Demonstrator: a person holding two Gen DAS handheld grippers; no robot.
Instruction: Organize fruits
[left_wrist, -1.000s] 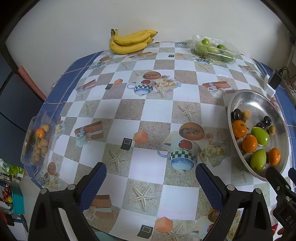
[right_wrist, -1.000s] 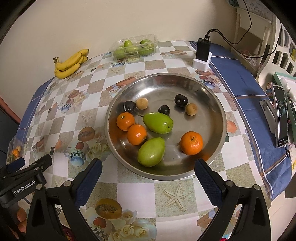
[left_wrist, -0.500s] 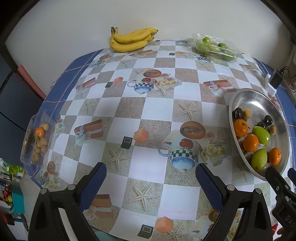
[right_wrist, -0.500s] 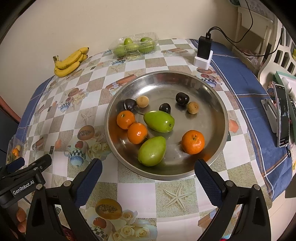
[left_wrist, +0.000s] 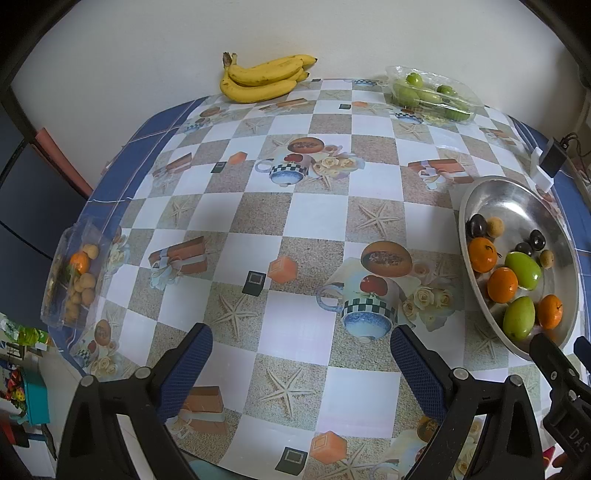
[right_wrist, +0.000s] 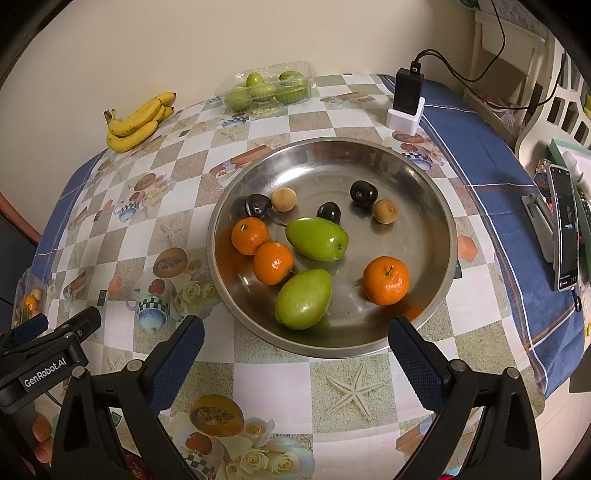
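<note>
A steel bowl on the patterned tablecloth holds three oranges, two green mangoes, three dark plums and two small tan fruits. The bowl also shows at the right of the left wrist view. My right gripper is open and empty, just short of the bowl's near rim. My left gripper is open and empty over the table's near middle, left of the bowl.
A bunch of bananas and a clear box of green fruits lie at the far edge. A clear box of small fruits sits at the left edge. A black charger on a white stand and a phone are right.
Both grippers have drifted slightly back or up, so the table and bowl sit a little lower in view. Nothing was picked up or let go.
</note>
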